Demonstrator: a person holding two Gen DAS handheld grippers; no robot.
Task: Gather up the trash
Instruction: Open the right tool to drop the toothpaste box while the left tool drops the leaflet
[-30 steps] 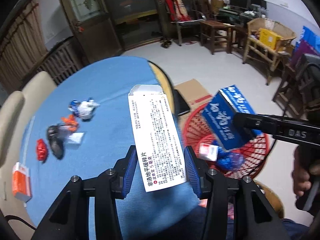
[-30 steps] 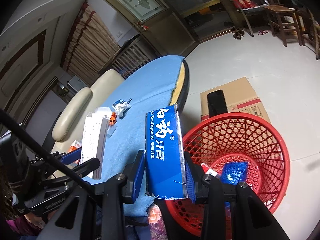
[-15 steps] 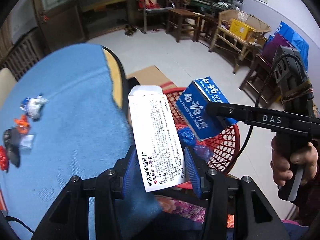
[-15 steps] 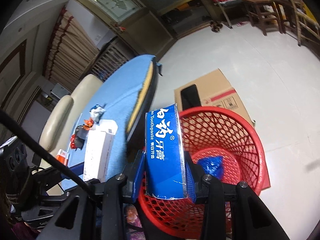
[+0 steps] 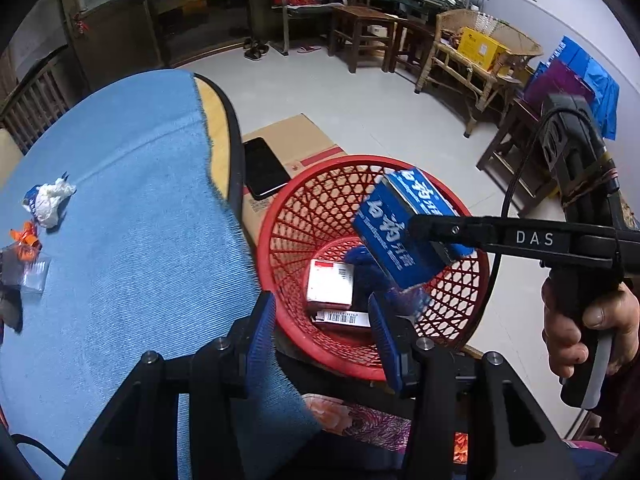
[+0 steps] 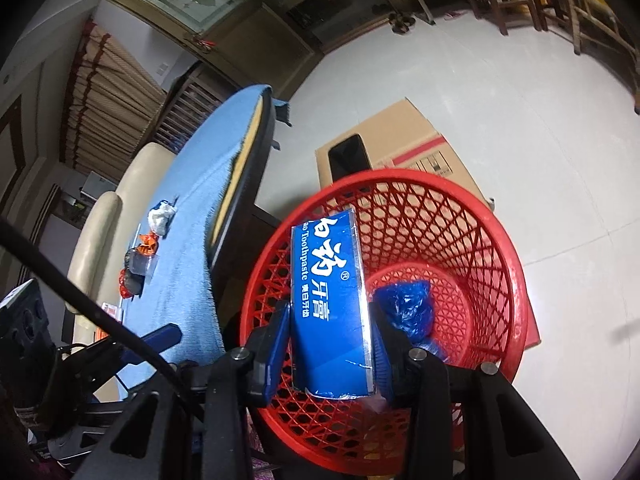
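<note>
**Toothpaste box held over the basket, left claw empty**

Your right gripper [image 6: 330,344] is clamped on the blue toothpaste box [image 6: 330,300], its two blue pads pressed against the box's long sides. The box hangs above the red basket [image 6: 500,248], within the span of its rim and not touching the mesh.

Your left gripper [image 5: 322,332] stands with its jaws apart and nothing between them, poised over the near rim of the basket [image 5: 280,216].

Inside the basket lie a white and red carton [image 5: 330,284], a long white box with a barcode [image 5: 342,317] just beside it, and a crumpled blue bag [image 6: 404,308] on the basket floor.

Beside the basket, on the blue-clothed table [image 5: 132,208], more trash is left: a white and blue crumpled wrapper [image 5: 48,202], an orange scrap [image 5: 26,238] and a clear plastic piece [image 5: 34,276], all well apart from the basket.

Behind the basket sits a cardboard box [image 5: 296,140] with a black phone [image 5: 264,168] lying on it.
</note>
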